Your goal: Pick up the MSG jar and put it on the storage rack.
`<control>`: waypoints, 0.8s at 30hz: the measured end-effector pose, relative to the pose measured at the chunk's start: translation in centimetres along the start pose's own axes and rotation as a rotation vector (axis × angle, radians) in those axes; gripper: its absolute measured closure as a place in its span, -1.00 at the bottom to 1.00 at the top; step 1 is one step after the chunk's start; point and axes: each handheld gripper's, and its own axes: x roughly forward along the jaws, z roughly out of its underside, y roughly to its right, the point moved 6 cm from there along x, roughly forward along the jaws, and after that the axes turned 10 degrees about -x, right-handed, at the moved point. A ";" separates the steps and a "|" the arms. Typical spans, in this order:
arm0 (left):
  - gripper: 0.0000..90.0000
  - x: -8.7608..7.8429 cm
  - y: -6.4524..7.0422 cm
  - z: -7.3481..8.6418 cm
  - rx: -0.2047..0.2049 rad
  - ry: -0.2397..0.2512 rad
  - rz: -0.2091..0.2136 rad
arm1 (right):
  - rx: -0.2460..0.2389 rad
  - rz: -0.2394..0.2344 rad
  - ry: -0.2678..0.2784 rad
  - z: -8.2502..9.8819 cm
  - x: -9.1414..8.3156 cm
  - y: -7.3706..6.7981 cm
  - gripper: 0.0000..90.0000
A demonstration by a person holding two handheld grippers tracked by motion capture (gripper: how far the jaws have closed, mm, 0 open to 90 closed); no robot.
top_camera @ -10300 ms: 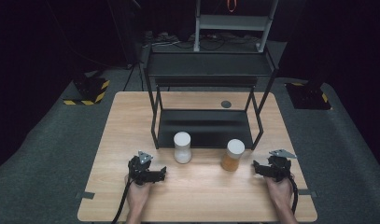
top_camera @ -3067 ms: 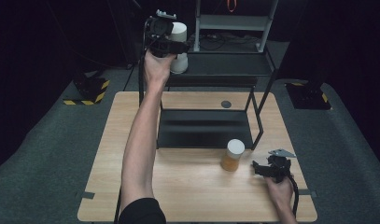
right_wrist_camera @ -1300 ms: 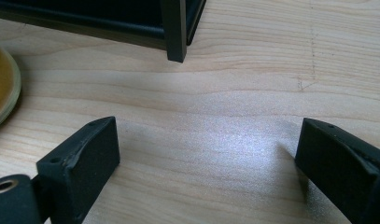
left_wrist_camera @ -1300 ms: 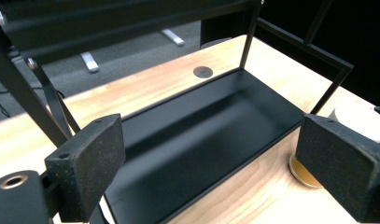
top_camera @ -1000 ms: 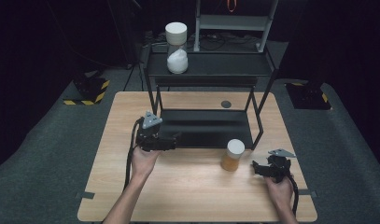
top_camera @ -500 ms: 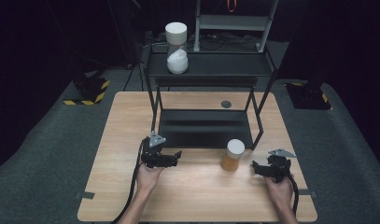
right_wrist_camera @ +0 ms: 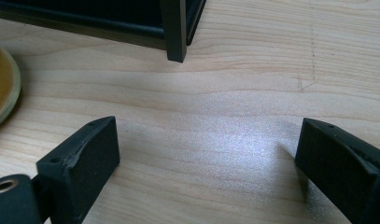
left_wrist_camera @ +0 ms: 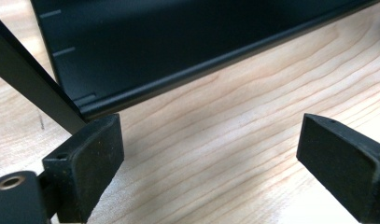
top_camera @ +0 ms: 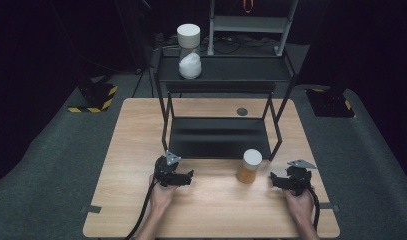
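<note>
Nearest the person, both hands rest low on the wooden tabletop. The left hand-held gripper sits just in front of the front left leg of the black rack, its jaws spread wide with nothing but bare wood between them, as the left gripper view makes plain. The right hand-held gripper lies near the right edge, its jaws likewise standing apart and empty; in the right gripper view the rack's front right leg stands ahead, with a sliver of yellow jar at the far left. Between the two grippers, closer to the right one but apart from it, stands the jar of yellow stuff with a pale lid, upright on the tabletop just in front of the rack's lower shelf. Farther back and higher, the jar of white powder stands upright on the left part of the rack's top shelf. Judging from this layout, the work looks about half done: one jar is already shelved up top, while the yellow jar waits on the tabletop untouched. What seems left is for a gripper, probably the right one, to close on that jar and lift it onto the top shelf.
</note>
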 end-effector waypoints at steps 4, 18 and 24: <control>-0.83 0.6 0.1 0.4 0.002 -0.015 -0.015 | 0.001 0.000 0.000 0.0 0.0 0.0 -0.88; -0.85 1.2 0.4 0.8 0.021 -0.027 -0.042 | 0.001 0.000 0.000 0.0 0.0 0.0 -0.88; -0.85 1.2 0.4 0.8 0.021 -0.027 -0.042 | 0.000 0.000 0.000 0.0 0.0 0.0 -0.88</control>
